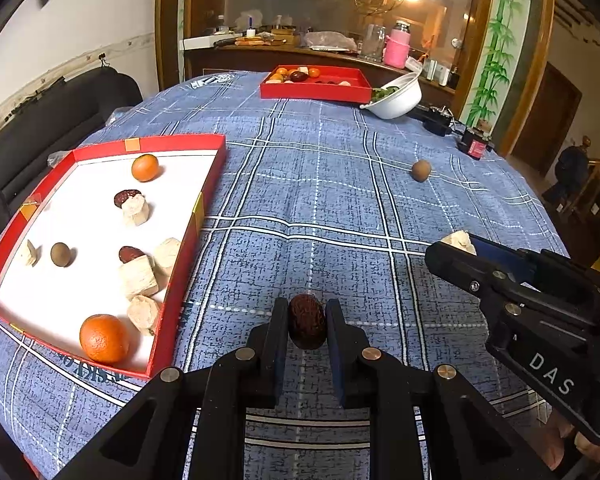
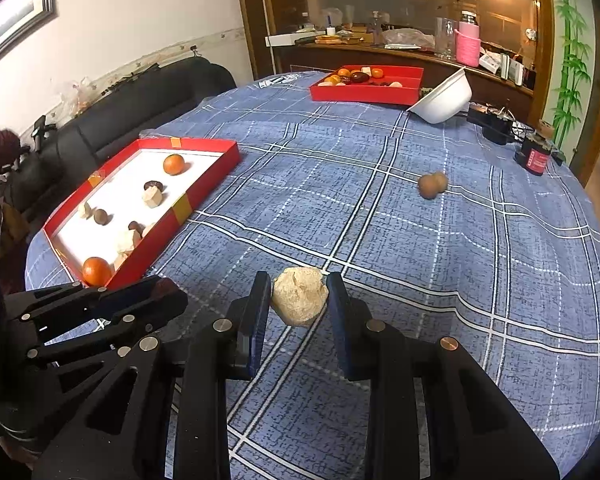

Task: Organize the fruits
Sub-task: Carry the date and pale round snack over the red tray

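Left gripper [image 1: 307, 328] pinching dark date [image 1: 306, 322] between fingers, holding it above tabletop [image 1: 340, 184], near edge. Right gripper [image 2: 300, 300] pinching pale chunk [image 2: 299, 296] likewise. Red tray [image 1: 210, 184] lying left, already holding oranges, dates, chunks. Advice: carrying both leftward over tray rim, lowering onto bare white floor, releasing gently, avoiding knocking fruit. Brown fruit [image 1: 421, 170] waiting far right.

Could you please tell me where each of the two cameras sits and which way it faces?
Left wrist: on the left gripper, angled down across the table; it holds a dark date; right gripper at right.
Right wrist: on the right gripper, same direction; it holds a pale chunk; left gripper at left.
Shared: near red tray, far tray, white bowl.
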